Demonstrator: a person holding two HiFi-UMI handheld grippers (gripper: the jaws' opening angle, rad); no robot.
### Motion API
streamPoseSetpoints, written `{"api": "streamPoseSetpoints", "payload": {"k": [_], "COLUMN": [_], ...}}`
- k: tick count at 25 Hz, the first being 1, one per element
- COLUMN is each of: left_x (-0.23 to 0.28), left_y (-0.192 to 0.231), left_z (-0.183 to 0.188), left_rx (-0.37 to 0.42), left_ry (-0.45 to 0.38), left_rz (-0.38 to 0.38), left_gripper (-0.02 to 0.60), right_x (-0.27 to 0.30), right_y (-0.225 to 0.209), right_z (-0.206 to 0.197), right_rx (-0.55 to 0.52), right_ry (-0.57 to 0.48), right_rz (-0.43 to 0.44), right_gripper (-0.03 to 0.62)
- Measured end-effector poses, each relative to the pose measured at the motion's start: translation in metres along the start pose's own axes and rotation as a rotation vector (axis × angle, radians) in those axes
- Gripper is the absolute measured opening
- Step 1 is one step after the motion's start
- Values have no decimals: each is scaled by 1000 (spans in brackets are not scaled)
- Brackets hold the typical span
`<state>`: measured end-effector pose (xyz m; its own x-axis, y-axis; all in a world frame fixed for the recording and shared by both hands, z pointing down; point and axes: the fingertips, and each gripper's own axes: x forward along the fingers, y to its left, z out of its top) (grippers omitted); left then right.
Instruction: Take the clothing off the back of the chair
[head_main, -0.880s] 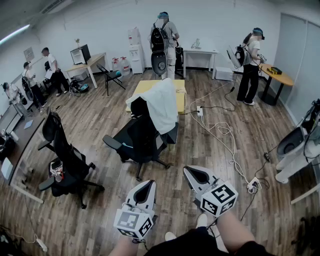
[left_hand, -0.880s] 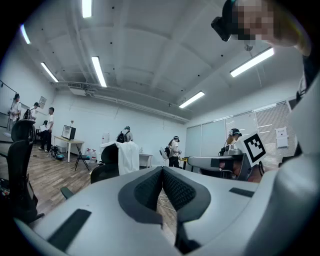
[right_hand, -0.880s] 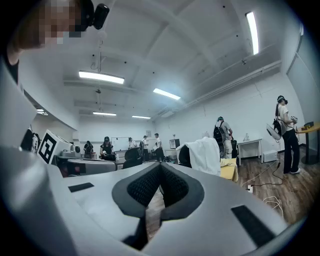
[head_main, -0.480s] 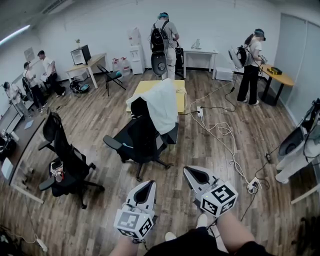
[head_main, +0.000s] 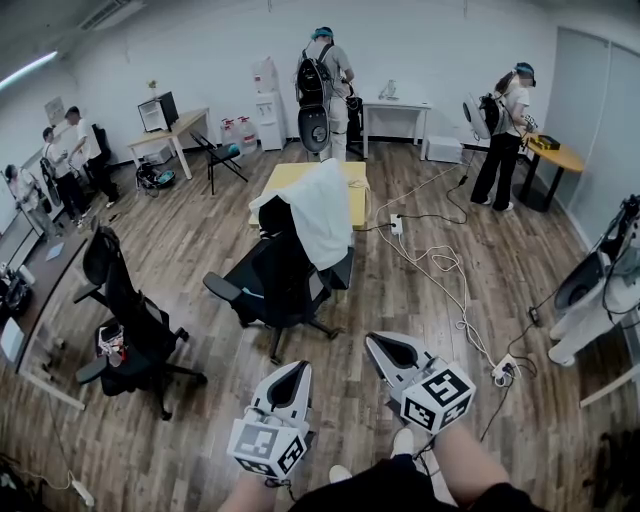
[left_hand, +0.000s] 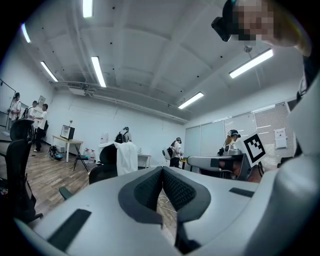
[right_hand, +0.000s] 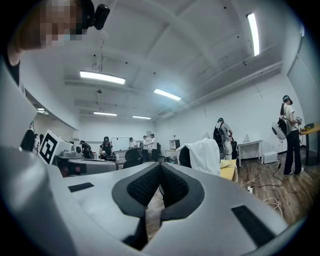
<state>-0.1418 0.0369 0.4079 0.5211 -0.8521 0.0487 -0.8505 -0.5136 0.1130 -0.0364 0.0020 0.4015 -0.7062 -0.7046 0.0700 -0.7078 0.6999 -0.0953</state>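
The white shirt (head_main: 322, 212) hung over the back of the black chair (head_main: 272, 285), just in front of a yellow table (head_main: 356, 198). The left gripper (head_main: 297, 366) and right gripper (head_main: 376, 341) were held level, well short of the chair. Both had their jaws closed together on nothing.

two grippers: left gripper (head_main: 298, 370), right gripper (head_main: 376, 343), both at 6 o'clock. one white garment (head_main: 322, 210). two black office chairs (head_main: 270, 285), centre and 9 o'clock. one folding chair (head_main: 222, 155) at 11. five people (head_main: 325, 65): three at 10, one at 12, one at 2. one yellow worktop (head_main: 358, 200).
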Motion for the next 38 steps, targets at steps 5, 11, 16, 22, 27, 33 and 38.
{"api": "streamPoseSetpoints", "payload": {"k": [5,11,16,22,27,33,38], "left_x": [-4,-5,5,29,55,94,125], "left_y": [1,2,-1,-8,-15,-24,-28], "left_z": [0,2,1,4,5,11,12], "left_rx": [4,12,11,14,22,23,33], "left_ry": [-3,6,7,7,11,13,16], "left_rz": [-10,-12,0,24,45,70,85], "left_gripper": [15,16,15,16,16,15,15], "right_x": [0,2,3,8,15,28,40], "right_y": [3,-1,-15,-44,-75,-116,-149], "right_z": [2,12,21,33,40,51,57], "right_rx": [-7,-20,-28,-40,-42,-42,-44], "right_ry": [-10,-24,-38,-42,-43,-45,-55], "right_rz": [-8,-15,-12,16,40,86,113], "right_gripper": [14,14,14,14,14,14,14]}}
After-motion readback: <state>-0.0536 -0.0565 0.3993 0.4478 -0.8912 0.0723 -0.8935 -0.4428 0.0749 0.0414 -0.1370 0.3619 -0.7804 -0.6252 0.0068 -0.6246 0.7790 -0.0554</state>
